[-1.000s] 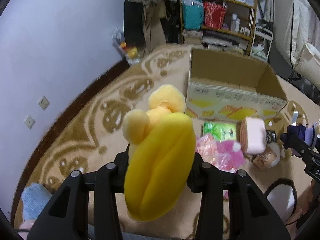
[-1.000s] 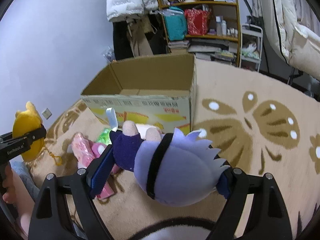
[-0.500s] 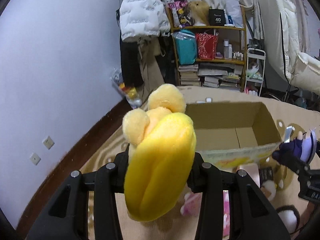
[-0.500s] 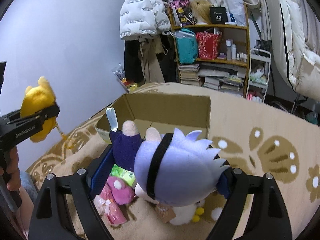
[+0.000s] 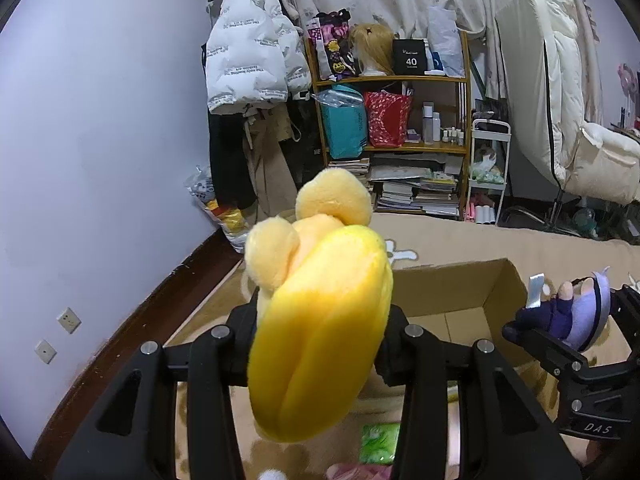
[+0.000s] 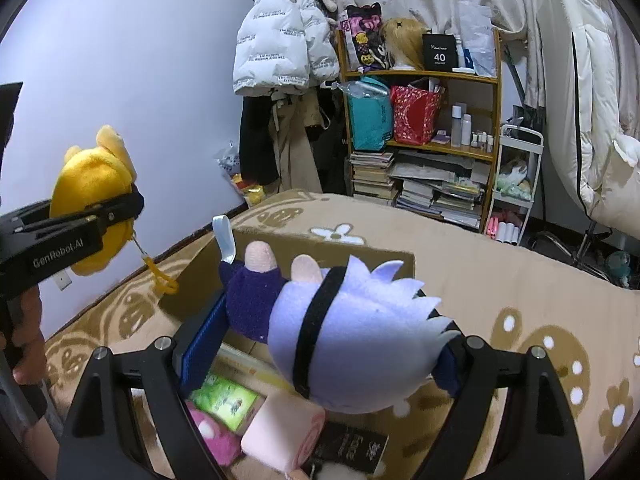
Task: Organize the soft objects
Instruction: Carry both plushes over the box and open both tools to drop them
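- Two soft toys are in the air above the rug, none visibly in the cardboard box (image 5: 460, 292) yet.
- Left claw (image 5: 320, 336) is clamped on the yellow plush (image 5: 320, 340), held near the box's left side.
- Right claw (image 6: 320, 344) is clamped on the purple-haired doll (image 6: 348, 332), over the box's near edge.
- Left to do, by my judgement: drop both in, then gather the pink roll (image 6: 280, 432), pink plush (image 6: 216, 436) and green packet (image 6: 224, 400) lying on the rug (image 6: 500, 280) before the box.

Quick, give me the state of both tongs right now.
Left tongs: shut on the yellow plush, held in the air.
Right tongs: shut on the lavender-haired doll, above the cardboard box.
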The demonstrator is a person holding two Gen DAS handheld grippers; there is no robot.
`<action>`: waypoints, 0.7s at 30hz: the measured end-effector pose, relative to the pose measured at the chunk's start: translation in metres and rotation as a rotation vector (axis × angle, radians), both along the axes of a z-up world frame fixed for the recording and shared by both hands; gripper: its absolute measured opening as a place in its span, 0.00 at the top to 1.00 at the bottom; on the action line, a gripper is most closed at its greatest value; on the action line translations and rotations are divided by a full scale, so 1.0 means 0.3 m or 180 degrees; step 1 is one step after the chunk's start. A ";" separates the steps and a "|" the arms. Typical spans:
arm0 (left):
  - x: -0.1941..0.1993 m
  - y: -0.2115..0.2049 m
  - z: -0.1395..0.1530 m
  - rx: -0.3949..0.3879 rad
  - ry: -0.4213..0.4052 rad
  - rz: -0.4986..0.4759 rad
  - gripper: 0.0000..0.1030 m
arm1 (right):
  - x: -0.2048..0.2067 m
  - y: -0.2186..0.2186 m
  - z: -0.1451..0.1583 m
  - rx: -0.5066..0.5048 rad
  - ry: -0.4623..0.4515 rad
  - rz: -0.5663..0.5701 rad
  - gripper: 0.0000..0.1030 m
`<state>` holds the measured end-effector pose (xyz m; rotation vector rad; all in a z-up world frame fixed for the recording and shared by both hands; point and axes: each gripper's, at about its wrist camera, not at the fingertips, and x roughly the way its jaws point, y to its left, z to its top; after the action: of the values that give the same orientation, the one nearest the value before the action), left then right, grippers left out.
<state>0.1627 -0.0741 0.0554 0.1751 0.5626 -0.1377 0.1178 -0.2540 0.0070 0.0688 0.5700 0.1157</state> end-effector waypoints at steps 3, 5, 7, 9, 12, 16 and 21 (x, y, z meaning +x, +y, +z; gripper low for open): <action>0.031 -0.014 -0.019 0.0010 0.0017 -0.0028 0.59 | 0.041 -0.002 -0.015 -0.0032 -0.0002 0.0007 0.11; 0.051 -0.027 -0.039 0.0013 0.0044 -0.0060 0.59 | 0.058 -0.002 -0.027 -0.0042 0.0011 0.0006 0.11; 0.070 -0.039 -0.060 0.0012 0.0095 -0.0097 0.58 | 0.075 -0.007 -0.045 -0.0021 0.0038 -0.0003 0.11; 0.090 -0.055 -0.090 0.0028 0.0194 -0.0136 0.58 | 0.094 -0.013 -0.065 0.0002 0.0083 -0.0009 0.11; 0.108 -0.077 -0.148 0.0031 0.0338 -0.0167 0.58 | 0.098 -0.022 -0.091 0.0032 0.0116 -0.0026 0.11; 0.127 -0.101 -0.219 0.0059 0.0539 -0.0207 0.58 | 0.116 -0.036 -0.116 0.0094 0.0161 -0.0011 0.11; 0.136 -0.130 -0.260 0.0160 0.0597 -0.0208 0.49 | 0.127 -0.051 -0.146 0.0123 0.0221 0.0016 0.10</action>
<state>0.2035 -0.1130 -0.0227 0.2312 0.7479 -0.2048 0.1560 -0.2694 -0.0367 0.1092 0.6374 0.1295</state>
